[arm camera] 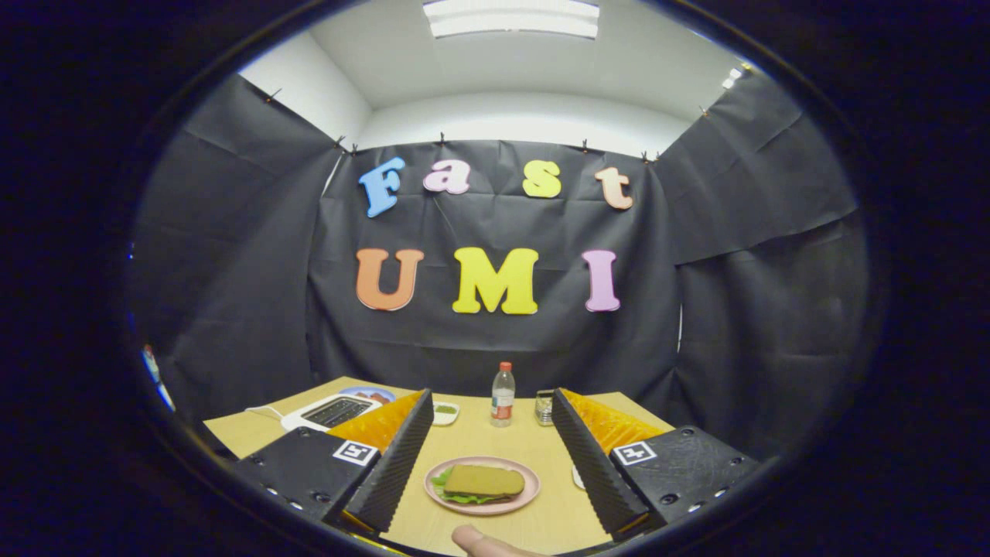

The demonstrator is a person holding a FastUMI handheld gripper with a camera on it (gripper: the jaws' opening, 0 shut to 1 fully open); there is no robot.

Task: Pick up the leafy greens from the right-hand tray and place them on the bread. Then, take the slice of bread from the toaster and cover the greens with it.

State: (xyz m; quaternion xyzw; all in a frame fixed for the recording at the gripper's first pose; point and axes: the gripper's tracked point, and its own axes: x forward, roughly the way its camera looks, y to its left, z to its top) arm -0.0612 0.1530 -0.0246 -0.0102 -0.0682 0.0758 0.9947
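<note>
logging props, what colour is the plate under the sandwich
Pink, seen in the gripper view: the plate lies between the open gripper's fingers.

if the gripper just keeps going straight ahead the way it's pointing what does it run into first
Probably the pink plate with the sandwich, lying between the open fingers of the gripper. If the line passes above it, the bottle beyond is next; depth is unclear.

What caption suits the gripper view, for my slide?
Open gripper frames the plate, where bread covers greens.
</note>
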